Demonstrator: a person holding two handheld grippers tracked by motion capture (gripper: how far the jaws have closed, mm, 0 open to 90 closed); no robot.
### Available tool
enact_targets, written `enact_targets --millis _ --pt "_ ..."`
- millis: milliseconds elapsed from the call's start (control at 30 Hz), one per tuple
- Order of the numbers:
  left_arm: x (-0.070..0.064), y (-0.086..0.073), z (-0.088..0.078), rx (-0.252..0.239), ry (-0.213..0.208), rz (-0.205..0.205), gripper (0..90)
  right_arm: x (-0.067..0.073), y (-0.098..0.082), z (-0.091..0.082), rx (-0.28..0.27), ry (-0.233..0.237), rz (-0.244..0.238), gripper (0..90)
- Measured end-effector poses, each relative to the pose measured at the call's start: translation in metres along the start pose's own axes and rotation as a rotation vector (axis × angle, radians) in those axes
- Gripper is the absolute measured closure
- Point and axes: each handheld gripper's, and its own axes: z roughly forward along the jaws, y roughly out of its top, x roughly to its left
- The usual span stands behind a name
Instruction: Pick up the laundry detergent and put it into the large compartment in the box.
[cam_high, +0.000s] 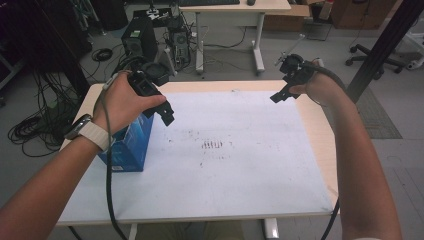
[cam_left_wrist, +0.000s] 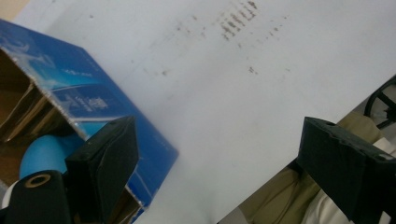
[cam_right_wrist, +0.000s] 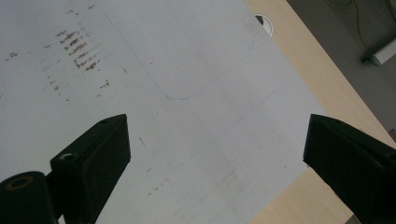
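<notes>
Left tool (cam_high: 161, 107) hangs with its jaws spread wide, just above the open top of the blue box (cam_high: 131, 145), which stands near the left edge of the worktop (cam_high: 235, 165). Right tool (cam_high: 282, 92) is also spread and holds nothing, raised over the far right corner, well apart from the box. The step in hand looks like a reach into or onto the box, so the left tool should come down squarely over one wall, with a jaw on either side, before closing. The box is glossy blue card with pale lettering, its flaps open to a brown inside and something rounded and light blue within.
</notes>
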Motion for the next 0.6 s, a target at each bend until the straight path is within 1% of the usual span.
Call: enact_targets --millis 167,367,600 --pt "-0.008 0.005 0.0 -0.002 -0.003 0.027 12.9 0.0 -0.001 0.001 0.003 0.0 0.001 7.4" --pt "-0.015 0.009 0.001 0.002 -0.017 0.053 13.1 0.001 -0.003 0.0 -0.001 0.001 0.003 7.4" --pt "-0.023 0.014 0.003 -0.01 -0.032 0.08 13.1 0.001 -0.004 0.003 0.0 0.006 0.004 7.3"
